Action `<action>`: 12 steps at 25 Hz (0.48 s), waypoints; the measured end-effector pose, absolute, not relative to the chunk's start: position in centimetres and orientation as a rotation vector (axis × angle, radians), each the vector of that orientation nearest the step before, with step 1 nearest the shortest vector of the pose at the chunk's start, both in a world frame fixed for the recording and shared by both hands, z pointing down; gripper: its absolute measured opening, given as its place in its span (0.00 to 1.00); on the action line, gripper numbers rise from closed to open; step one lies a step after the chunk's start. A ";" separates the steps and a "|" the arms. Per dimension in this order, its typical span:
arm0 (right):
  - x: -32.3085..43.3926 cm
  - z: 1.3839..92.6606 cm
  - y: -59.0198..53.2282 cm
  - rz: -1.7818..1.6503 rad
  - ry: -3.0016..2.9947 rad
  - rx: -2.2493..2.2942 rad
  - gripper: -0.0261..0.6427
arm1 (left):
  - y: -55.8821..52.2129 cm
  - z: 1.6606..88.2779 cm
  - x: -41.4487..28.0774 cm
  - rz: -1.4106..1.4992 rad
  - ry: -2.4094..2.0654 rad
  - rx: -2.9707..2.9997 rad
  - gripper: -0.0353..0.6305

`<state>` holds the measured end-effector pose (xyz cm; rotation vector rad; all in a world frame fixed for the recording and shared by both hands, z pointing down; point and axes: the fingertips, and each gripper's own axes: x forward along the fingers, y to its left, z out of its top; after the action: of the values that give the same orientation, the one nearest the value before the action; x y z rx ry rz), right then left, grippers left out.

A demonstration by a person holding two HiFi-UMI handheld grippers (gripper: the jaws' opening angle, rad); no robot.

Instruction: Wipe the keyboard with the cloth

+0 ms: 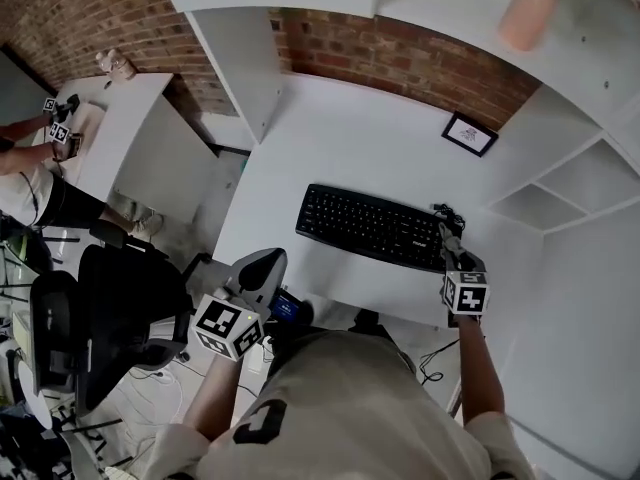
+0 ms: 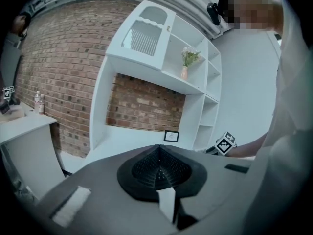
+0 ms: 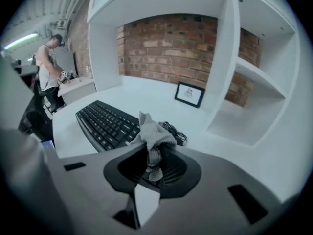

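"Right gripper view, what's in it?"
"The right gripper [image 3: 151, 151] is pinching the grey cloth [image 3: 155, 135], just by the right end of the black keyboard [image 3: 105, 124]. A black cable [image 3: 176, 131] lies bunched beside it."
"Head view barely shows the cloth. But it shows the left gripper [image 1: 258, 271] off the edge of the white desk [image 1: 340, 148]."
"Its own view shows its jaws closed together, nothing in them."
"A small picture frame [image 1: 469, 134] sits farther back."

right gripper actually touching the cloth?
Touching. The right gripper view shows the right gripper shut on the cloth, which is bunched between its jaws and sticks out past them.
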<state>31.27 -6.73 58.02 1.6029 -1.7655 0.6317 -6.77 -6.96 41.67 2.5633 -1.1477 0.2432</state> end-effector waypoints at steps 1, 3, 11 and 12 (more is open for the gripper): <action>29.4 57.0 -7.5 0.611 -1.809 1.587 0.11 | -7.2 41.5 -7.9 0.230 -1.171 2.559 0.06; 25.4 55.0 -9.2 0.566 -1.897 1.541 0.11 | -7.5 41.3 -10.2 0.201 -1.214 2.546 0.06; 8.4 51.2 -15.9 0.461 -2.118 1.302 0.11 | -6.8 42.0 -17.3 0.135 -1.253 2.525 0.06; 6.7 51.3 -16.7 0.458 -2.125 1.286 0.11 | -6.6 42.2 -18.0 0.138 -1.256 2.528 0.06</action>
<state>6.67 -16.68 51.35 1.2860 -2.1250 0.4579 -18.05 -6.63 42.22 2.5275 -1.2556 0.1383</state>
